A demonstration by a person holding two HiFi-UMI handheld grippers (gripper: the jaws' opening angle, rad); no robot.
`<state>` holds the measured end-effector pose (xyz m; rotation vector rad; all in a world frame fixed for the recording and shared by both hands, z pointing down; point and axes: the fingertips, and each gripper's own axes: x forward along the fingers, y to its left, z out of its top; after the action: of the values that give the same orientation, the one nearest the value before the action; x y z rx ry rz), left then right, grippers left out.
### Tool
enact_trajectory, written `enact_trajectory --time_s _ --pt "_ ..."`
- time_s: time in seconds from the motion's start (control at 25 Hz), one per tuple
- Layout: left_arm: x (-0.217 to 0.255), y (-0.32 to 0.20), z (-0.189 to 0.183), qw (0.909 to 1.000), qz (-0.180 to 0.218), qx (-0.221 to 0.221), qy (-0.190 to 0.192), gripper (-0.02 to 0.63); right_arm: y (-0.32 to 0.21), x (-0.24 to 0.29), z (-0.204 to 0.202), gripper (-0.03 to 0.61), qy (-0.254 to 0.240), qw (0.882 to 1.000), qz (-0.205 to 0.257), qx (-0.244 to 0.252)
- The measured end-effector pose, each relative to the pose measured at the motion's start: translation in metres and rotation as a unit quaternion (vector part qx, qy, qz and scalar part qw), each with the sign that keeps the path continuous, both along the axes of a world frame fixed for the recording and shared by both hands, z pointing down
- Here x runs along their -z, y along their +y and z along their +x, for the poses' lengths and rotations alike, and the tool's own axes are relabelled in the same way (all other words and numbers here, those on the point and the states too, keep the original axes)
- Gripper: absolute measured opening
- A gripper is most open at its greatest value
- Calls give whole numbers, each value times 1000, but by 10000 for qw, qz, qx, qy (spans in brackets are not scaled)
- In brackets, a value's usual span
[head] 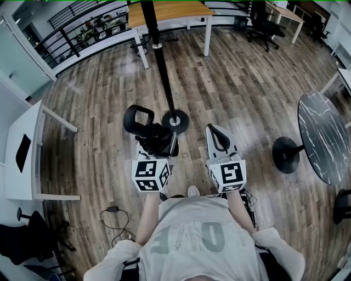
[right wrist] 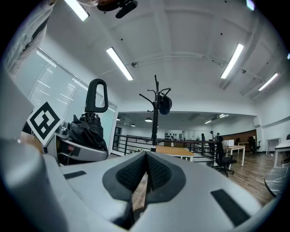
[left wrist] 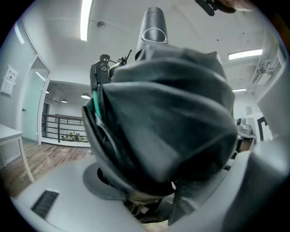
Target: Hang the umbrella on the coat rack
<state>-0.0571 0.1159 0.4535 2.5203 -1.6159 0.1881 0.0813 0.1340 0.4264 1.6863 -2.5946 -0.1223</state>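
A folded black umbrella [head: 154,138] with a loop handle [head: 138,121] sits in my left gripper [head: 157,145], whose jaws are shut on its bundled fabric. In the left gripper view the umbrella [left wrist: 167,122] fills almost the whole picture and hides the coat rack. The black coat rack pole [head: 163,71] rises from its round base [head: 175,121] just ahead of both grippers. In the right gripper view the coat rack [right wrist: 155,122] stands straight ahead, with the umbrella [right wrist: 90,129] at the left. My right gripper [head: 218,137] is held beside the left one, shut and holding nothing [right wrist: 146,174].
A dark object [right wrist: 165,105] hangs on one upper hook of the rack. A wooden table [head: 170,13] stands behind the rack, a black round table [head: 323,137] at the right, and a white desk [head: 22,153] at the left. A cable [head: 115,219] lies on the floor.
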Motion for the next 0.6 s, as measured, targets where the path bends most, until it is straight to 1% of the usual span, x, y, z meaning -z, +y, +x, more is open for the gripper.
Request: enact_trajectory --time_s 0.24,0.44,0.6 --pt "0 -1 -9 10000 3 75 35 291 -1 -4 -11 29 43 9999 -72 123" --pt "-4 -6 -17 9998 -60 202 24 291 -7 -4 -5 31 -389 9989 -210 122" --pt "-3 -8 -26 9993 -13 361 58 291 -11 -7 -1 31 -519 9983 -261 79"
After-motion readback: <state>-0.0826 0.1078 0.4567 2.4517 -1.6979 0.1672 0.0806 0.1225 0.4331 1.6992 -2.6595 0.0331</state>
